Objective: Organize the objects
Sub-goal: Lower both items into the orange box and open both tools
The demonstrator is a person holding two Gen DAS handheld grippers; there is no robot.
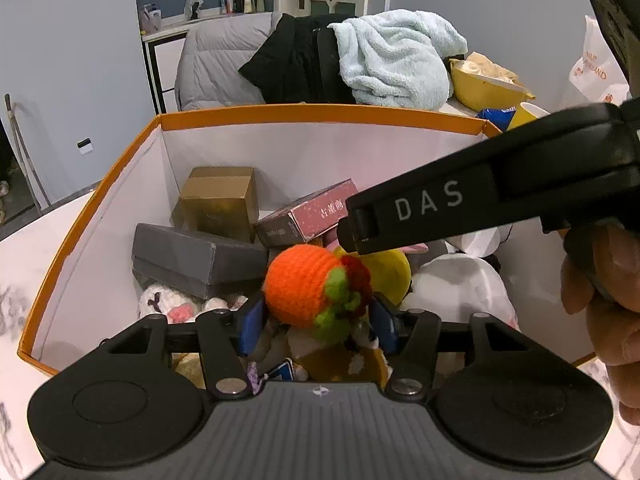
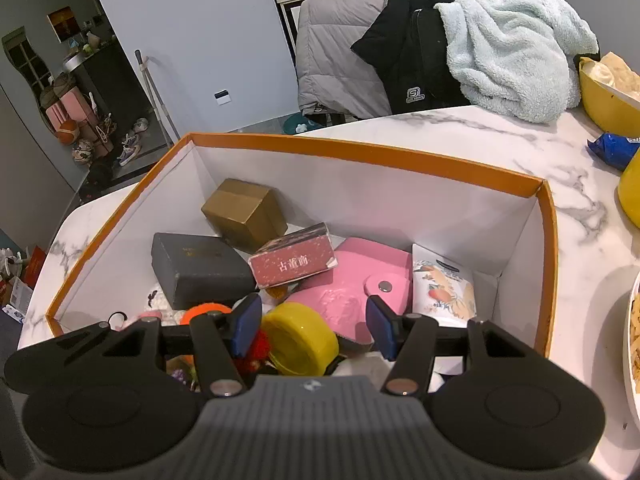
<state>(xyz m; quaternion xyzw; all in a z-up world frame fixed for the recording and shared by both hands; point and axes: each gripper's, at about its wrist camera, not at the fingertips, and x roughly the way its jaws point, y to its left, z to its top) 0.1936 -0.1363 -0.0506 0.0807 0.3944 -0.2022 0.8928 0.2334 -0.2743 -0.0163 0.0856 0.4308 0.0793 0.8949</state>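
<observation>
Two grippers hang over one orange-rimmed box (image 1: 320, 114) that stands on the marble bench, near its left edge.

From the left wrist, the left gripper (image 1: 318, 322) has its blue pads on either side of a crocheted orange fruit (image 1: 300, 284) with a green leaf tuft, which sits on top of the heap in the box's near part. The pads look just clear of the yarn, so the jaws read as partly open around it rather than pinching it. The fruit looks light, soft and squashy (yarn gives grip, so slipping is unlikely); its round orange body is the place to take it, not the loose leaf. The right gripper's black finger (image 1: 420, 208) crosses above the pile.

From the right wrist, the right gripper (image 2: 314, 326) stands partly open and holds nothing. A yellow round lid (image 2: 300, 338) lies between its pads, nearer the left one, though contact cannot be told. It looks stiff, smooth and light; I would take it across its rim. Beyond lie a pink pouch (image 2: 360, 276), a red carton (image 2: 292, 264), a grey case (image 2: 200, 268) and a gold box (image 2: 244, 212).
</observation>
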